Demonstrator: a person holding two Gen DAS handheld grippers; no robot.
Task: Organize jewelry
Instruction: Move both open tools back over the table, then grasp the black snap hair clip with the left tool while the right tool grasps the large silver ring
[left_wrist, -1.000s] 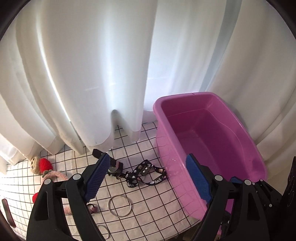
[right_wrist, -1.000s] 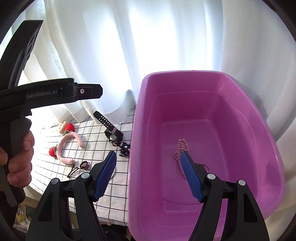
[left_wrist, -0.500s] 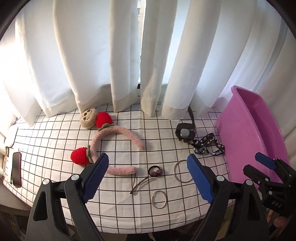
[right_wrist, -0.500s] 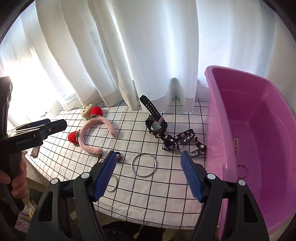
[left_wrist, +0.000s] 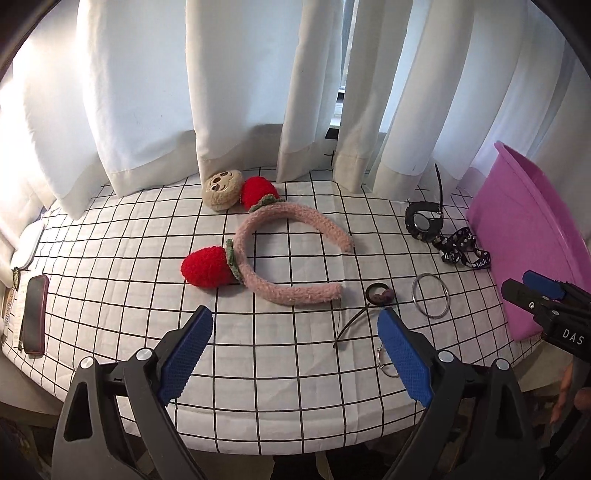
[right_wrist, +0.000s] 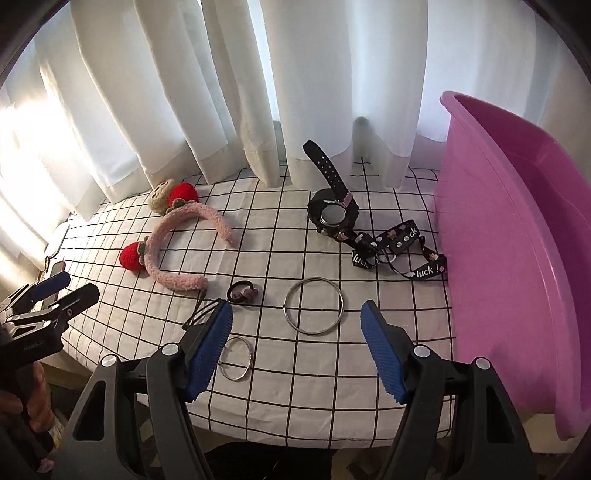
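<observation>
Risk: the large bangle (right_wrist: 313, 306) lies flat on the cloth of the bench (right_wrist: 332, 387). Jaws closing from above can skid off the thin metal or pinch the cloth with it. The right gripper (right_wrist: 295, 350) hangs wide open and empty, the bangle just ahead between its jaws; a small bangle (right_wrist: 236, 357) lies beside the left jaw. The left gripper (left_wrist: 295, 350) is wide open, empty, short of the headband (left_wrist: 291, 254). The tub (right_wrist: 517, 258) stands at right.
</observation>
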